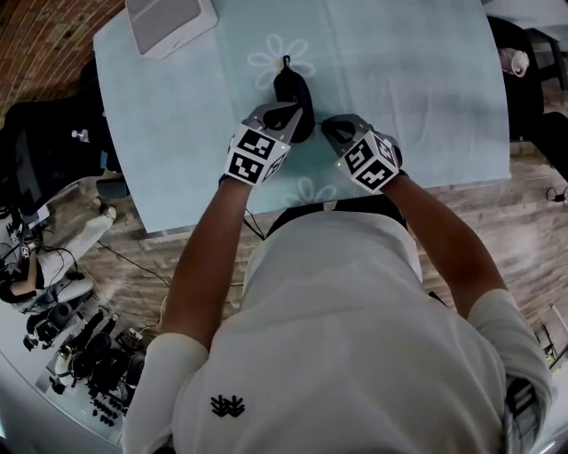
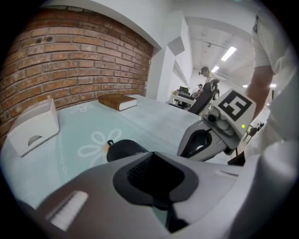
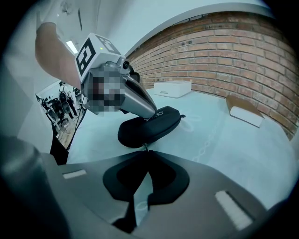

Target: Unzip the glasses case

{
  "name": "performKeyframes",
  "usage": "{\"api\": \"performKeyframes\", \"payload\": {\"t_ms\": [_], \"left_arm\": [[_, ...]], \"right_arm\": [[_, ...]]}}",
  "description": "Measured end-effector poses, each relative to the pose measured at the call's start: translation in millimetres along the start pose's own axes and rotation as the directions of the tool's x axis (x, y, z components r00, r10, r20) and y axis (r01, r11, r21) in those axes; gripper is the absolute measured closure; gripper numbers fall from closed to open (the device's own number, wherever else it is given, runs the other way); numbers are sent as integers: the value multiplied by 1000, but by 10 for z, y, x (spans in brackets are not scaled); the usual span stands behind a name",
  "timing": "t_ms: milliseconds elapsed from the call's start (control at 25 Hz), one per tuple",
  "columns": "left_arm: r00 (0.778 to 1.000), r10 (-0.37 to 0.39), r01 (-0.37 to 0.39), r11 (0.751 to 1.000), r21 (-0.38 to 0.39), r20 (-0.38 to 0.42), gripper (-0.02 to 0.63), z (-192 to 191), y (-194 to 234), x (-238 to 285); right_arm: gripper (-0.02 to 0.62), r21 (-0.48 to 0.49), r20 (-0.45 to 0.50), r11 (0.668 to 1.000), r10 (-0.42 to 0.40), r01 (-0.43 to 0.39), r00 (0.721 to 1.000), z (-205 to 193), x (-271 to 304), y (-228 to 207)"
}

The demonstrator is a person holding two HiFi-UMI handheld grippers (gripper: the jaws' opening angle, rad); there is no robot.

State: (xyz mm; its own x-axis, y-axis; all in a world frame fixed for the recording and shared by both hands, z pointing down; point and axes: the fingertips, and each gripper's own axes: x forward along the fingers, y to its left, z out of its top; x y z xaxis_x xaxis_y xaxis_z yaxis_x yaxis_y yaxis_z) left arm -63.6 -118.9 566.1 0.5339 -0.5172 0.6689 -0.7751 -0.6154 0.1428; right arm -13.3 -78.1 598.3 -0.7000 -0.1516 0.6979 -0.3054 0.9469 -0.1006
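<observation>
A black zipped glasses case (image 1: 291,89) lies on the pale teal flowered tablecloth (image 1: 417,80). My left gripper (image 1: 286,120) is shut, its tips resting on the near top of the case (image 3: 154,125); from the right gripper view its grey jaws (image 3: 150,113) press down on the lid. In the left gripper view the case (image 2: 125,148) shows just past the shut jaws. My right gripper (image 1: 330,131) sits at the case's near right end, shut, with the small metal zip pull (image 3: 145,145) pinched at its tips (image 3: 145,153). The right gripper also shows in the left gripper view (image 2: 196,148).
A white box (image 1: 169,22) stands at the table's far left corner, and a brown book (image 2: 117,101) lies by the brick wall (image 2: 70,60). A second white open box (image 3: 245,112) lies further along. The table's near edge (image 1: 222,222) is close to the person's body. Chairs and gear crowd the floor at left.
</observation>
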Motion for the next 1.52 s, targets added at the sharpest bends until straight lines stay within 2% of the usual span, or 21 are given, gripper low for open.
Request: {"api": "performKeyframes", "payload": {"t_ms": [520, 1520], "left_arm": [[1000, 10, -10, 1000, -28, 9, 552, -5, 5, 2], [999, 35, -32, 994, -102, 22, 552, 2, 14, 7]], "right_arm": [[596, -1, 5, 999, 47, -47, 999, 78, 38, -206], [597, -68, 12, 993, 99, -98, 995, 358, 230, -723]]}}
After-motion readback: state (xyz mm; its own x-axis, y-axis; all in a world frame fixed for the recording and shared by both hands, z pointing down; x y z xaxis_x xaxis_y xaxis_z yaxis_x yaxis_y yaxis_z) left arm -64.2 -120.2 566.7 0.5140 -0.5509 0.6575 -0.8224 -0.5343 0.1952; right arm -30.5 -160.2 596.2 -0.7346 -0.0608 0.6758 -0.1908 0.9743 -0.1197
